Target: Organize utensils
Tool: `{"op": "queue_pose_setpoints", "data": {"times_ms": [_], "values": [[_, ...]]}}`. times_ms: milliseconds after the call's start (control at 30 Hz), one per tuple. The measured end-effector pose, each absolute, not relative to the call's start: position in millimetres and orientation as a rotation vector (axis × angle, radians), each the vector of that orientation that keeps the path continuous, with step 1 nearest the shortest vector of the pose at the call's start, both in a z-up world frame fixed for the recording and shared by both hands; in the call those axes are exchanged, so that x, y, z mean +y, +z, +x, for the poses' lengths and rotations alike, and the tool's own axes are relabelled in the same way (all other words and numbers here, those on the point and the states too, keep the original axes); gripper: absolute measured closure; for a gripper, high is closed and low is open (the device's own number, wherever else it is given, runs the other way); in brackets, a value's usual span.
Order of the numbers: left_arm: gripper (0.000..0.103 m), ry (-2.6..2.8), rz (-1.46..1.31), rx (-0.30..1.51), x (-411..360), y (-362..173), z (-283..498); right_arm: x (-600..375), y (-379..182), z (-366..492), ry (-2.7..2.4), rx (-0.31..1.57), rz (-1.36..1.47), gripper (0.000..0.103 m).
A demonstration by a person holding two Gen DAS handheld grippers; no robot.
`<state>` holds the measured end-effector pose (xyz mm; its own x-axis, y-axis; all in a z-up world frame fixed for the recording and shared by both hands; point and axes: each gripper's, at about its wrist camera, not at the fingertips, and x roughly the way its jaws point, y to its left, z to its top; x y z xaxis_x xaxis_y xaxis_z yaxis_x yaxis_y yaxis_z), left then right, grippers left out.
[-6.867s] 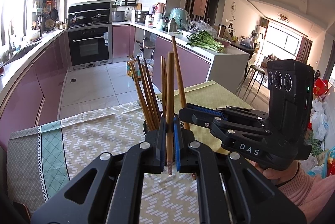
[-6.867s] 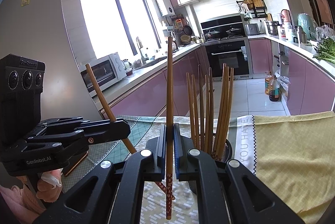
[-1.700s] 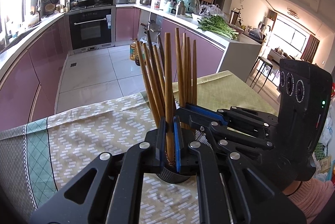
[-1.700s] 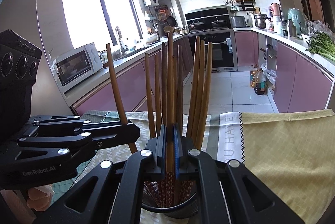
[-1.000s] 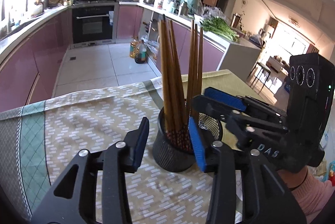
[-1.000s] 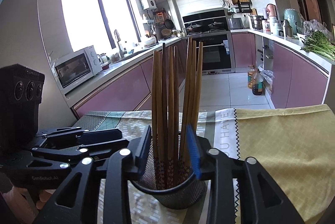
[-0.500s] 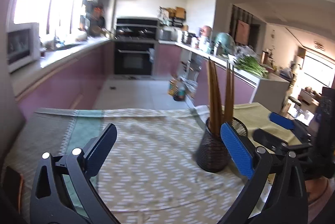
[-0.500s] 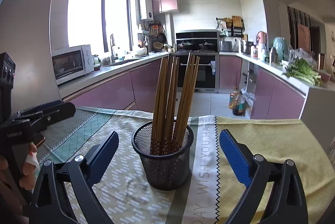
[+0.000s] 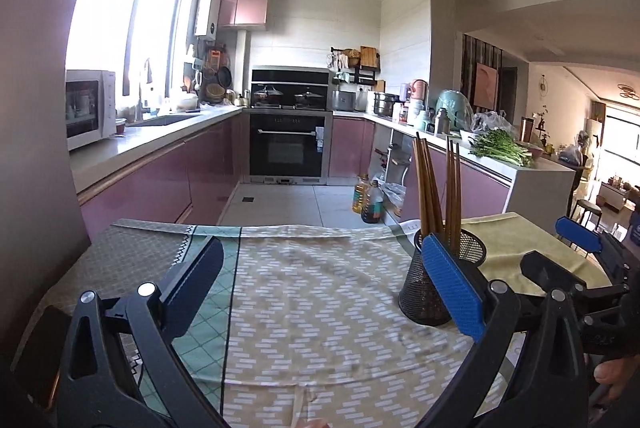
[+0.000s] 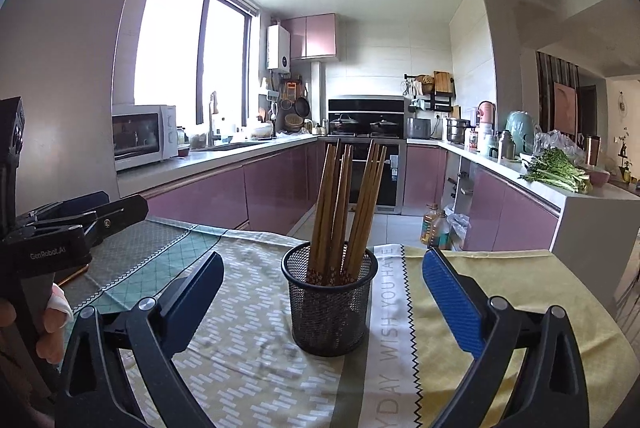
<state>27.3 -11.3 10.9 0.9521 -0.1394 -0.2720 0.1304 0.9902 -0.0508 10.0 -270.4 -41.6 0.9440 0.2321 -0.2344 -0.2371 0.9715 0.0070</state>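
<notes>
A black mesh cup (image 10: pixel 329 302) stands on the cloth-covered table (image 10: pixel 500 292) with several wooden chopsticks (image 10: pixel 346 203) upright in it. My right gripper (image 10: pixel 322 302) is wide open and empty, drawn back with the cup between and beyond its fingers. My left gripper (image 9: pixel 320 286) is wide open and empty over the patterned cloth (image 9: pixel 312 288). In the left wrist view the cup (image 9: pixel 428 292) and chopsticks (image 9: pixel 438 187) stand at the right, partly behind my right blue pad (image 9: pixel 452 294). The right gripper's body (image 9: pixel 592 292) shows at the far right, the left one (image 10: pixel 56 240) at the right wrist view's left edge.
A dark flat object (image 9: pixel 44 348) lies at the table's near left edge. Beyond the table is kitchen floor, purple cabinets, an oven (image 9: pixel 290 143), a microwave (image 10: pixel 142 135) and a counter with greens (image 10: pixel 558 167).
Both grippers let go of their chopsticks into the cup, opened wide and pulled back. The left gripper swung left, so the cup now sits at its right.
</notes>
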Motion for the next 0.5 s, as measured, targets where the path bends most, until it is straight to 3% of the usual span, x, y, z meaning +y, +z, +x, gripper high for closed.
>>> {"op": "queue_pose_setpoints", "data": {"times_ms": [500], "values": [[0.006,-0.095,-0.005,0.214,-12.6,13.0,0.3,-271.4,-39.5,-4.1,0.229,0.216,0.003,0.007]]}}
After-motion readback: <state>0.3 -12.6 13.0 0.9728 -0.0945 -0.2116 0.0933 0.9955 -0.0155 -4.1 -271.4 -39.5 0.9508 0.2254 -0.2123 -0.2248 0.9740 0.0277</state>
